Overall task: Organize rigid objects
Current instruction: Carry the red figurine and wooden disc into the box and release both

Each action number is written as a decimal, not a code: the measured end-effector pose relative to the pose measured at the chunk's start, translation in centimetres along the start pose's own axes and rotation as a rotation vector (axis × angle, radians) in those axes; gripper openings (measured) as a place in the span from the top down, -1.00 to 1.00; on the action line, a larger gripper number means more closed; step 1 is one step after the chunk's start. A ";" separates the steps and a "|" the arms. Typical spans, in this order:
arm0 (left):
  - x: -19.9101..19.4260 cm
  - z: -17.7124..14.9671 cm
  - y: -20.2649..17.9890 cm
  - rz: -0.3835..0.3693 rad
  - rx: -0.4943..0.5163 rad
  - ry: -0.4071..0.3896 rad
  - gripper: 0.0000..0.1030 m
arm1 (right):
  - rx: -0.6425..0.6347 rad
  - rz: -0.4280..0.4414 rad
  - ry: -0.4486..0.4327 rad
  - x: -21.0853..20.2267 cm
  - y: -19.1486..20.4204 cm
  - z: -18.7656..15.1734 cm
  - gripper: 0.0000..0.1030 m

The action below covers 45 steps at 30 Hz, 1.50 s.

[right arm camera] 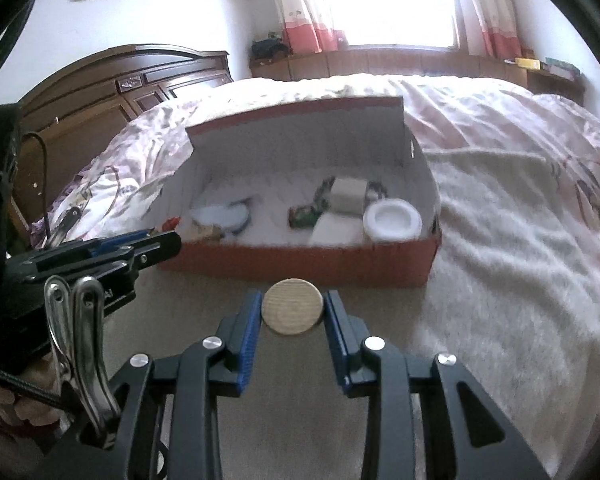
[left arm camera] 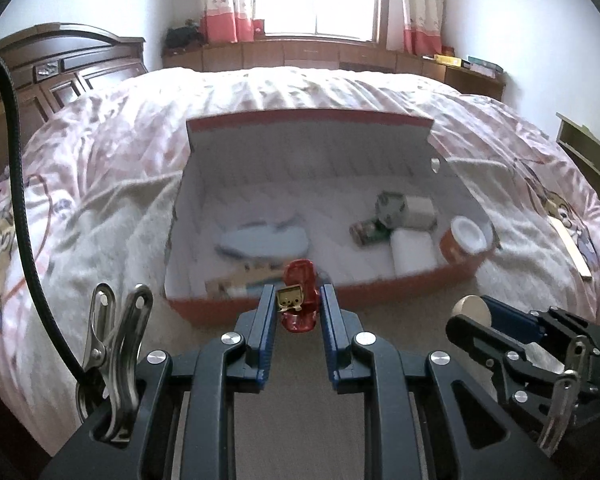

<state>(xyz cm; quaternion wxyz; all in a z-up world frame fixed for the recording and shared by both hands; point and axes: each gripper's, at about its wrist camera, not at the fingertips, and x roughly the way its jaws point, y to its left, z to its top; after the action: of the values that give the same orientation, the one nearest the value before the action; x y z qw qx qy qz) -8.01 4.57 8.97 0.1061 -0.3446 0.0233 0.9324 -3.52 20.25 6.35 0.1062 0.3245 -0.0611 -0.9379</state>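
An open red cardboard box [left arm camera: 380, 284] [right arm camera: 300, 260] with a white inside lies on the bed, lid raised at the back. My left gripper [left arm camera: 299, 300] is shut on a small red toy [left arm camera: 300, 284] with a yellow label, held just in front of the box's near wall. My right gripper [right arm camera: 292, 307] is shut on a round wooden disc [right arm camera: 292, 306], also short of the box front; that disc [left arm camera: 471, 309] shows at the right of the left wrist view. Inside the box lie a white-lidded tub [right arm camera: 392, 219], white blocks [right arm camera: 338, 230], a small can [right arm camera: 304, 216] and a pale blue oval lid [left arm camera: 264, 242].
The bed carries a pink patterned quilt [left arm camera: 112, 140] and a white fleece blanket [right arm camera: 500, 260]. A dark wooden headboard [right arm camera: 100, 92] stands at the left. A window with curtains and a low wooden ledge [left arm camera: 300, 50] are behind. A wooden strip [left arm camera: 572, 252] lies on the bed at right.
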 end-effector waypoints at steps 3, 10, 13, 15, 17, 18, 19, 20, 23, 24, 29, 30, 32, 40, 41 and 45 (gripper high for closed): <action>0.8 1.3 0.2 0.011 -0.006 -0.005 0.57 | -0.007 -0.011 -0.013 0.6 -0.1 1.4 0.36; 2.9 3.7 0.8 0.025 -0.021 -0.001 0.57 | -0.006 -0.021 -0.031 2.0 -0.5 4.0 0.36; 3.7 4.3 0.8 0.031 -0.023 0.001 0.57 | -0.009 -0.028 -0.034 2.6 -0.6 4.7 0.36; 4.4 4.5 1.0 0.034 -0.025 0.007 0.57 | -0.009 -0.033 -0.033 3.1 -0.7 5.0 0.36; 5.0 4.7 1.1 0.034 -0.032 0.015 0.57 | -0.009 -0.038 -0.028 3.7 -0.8 5.3 0.36; 5.4 4.8 1.2 0.034 -0.038 0.022 0.57 | -0.009 -0.039 -0.026 3.8 -0.9 5.4 0.36; 5.8 4.8 1.3 0.032 -0.045 0.030 0.57 | -0.010 -0.040 -0.023 4.1 -0.9 5.5 0.36; 6.0 4.8 1.4 0.031 -0.050 0.035 0.57 | -0.013 -0.043 -0.021 4.3 -1.0 5.5 0.36; 6.6 4.7 1.6 0.030 -0.056 0.045 0.57 | -0.017 -0.052 -0.014 4.9 -1.1 5.6 0.36; 6.7 4.7 1.6 0.030 -0.056 0.046 0.57 | -0.018 -0.053 -0.011 5.1 -1.1 5.6 0.36; 6.9 4.8 1.7 0.046 -0.055 0.049 0.51 | -0.011 -0.061 -0.005 5.6 -1.1 5.5 0.35; 7.0 4.8 1.7 0.048 -0.057 0.055 0.47 | -0.009 -0.061 -0.006 5.6 -1.1 5.4 0.34; 7.1 4.8 1.7 0.049 -0.066 0.068 0.37 | -0.007 -0.060 -0.009 5.6 -1.2 5.4 0.27; 7.0 4.7 1.8 0.068 -0.074 0.077 0.37 | -0.011 -0.057 -0.022 5.2 -1.1 5.4 0.00; 6.8 4.7 1.8 0.069 -0.073 0.075 0.37 | -0.011 -0.058 -0.023 5.2 -1.0 5.4 -0.05; 6.3 4.6 1.7 0.074 -0.072 0.068 0.37 | -0.011 -0.056 -0.028 5.0 -0.9 5.4 -0.09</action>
<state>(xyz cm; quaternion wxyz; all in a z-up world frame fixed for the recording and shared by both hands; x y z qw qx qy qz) -15.97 4.58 8.28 0.0580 -0.3786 0.0060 0.9237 -10.84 20.14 7.42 0.0808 0.3122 -0.0485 -0.9453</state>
